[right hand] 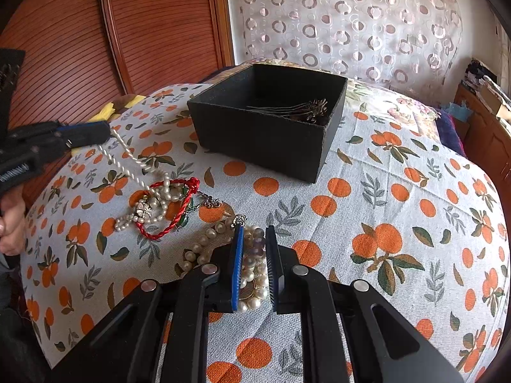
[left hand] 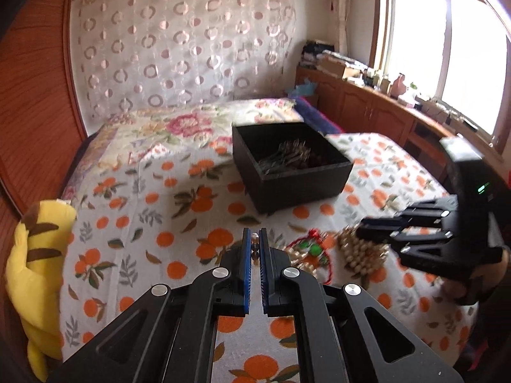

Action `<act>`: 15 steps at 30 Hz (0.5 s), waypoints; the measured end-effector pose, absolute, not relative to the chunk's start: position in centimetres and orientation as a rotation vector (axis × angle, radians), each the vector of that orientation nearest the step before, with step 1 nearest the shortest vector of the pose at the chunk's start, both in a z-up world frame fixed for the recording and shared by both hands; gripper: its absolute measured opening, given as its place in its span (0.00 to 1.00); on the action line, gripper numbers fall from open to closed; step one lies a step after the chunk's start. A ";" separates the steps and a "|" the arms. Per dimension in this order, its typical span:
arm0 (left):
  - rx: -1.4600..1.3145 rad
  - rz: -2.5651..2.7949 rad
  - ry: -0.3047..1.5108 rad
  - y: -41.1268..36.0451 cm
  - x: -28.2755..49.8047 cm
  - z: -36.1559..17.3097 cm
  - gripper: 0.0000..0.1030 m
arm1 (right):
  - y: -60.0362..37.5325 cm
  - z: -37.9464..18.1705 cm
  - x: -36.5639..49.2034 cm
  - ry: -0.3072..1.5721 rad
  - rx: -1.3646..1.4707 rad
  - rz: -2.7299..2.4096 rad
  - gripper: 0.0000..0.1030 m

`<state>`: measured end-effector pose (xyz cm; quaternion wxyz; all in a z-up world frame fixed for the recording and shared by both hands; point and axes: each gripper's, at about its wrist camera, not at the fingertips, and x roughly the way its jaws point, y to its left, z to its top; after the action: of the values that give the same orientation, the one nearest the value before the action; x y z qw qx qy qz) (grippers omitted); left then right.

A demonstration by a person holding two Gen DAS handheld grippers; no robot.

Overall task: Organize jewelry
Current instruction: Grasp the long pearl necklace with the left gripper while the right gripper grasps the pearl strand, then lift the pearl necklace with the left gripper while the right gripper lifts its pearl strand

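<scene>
**Jewelry sort on the bed: partly done, most pieces still loose**

- Box: black, open-topped, on the bedspread toward the far edge of the bed. Contents: a bundle of dark metal hairpins. No other piece visible inside.
- Left hand-held gripper: jaws nearly together, pinching a strand of small pale beads. In the right wrist view the pearl strand runs from its tip down to the heap; one end lifted, the rest still lying on the cloth.
- Heap: red twisted cord, small pearls, a green-stoned piece, a fine chain, tangled together near the bed's near edge.
- Right hand-held gripper: jaws parted, straddling a second cluster of larger pearl beads with a gold ring among them. Pads not pressed on the beads; nothing held.
- Plush toy: yellow, at the left edge of the bed.

Status, judged: hairpins stored. Remaining: both pearl clusters, cord, chain, green piece. Tangling likely to drag neighbours when the strand rises.
</scene>
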<state>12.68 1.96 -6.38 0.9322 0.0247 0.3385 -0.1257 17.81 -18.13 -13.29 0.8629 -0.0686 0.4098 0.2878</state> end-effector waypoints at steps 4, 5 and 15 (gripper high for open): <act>0.043 -0.267 0.658 1.7 12.7 -4.7 0.04 | -18.2 -13.3 17.9 0.865 -0.131 0.609 0.13; 0.044 -0.269 0.649 1.6 12.6 -4.2 0.04 | -18.2 -13.3 17.9 0.863 -0.135 0.614 0.10; 0.051 -0.278 0.545 1.6 11.8 1.0 0.04 | -18.2 -7.8 15.5 0.724 -0.134 0.658 0.08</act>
<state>11.80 1.57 0.99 0.9533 0.0250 0.2681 -0.1368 15.52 -18.22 -7.84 0.8806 -0.0641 0.3473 0.3158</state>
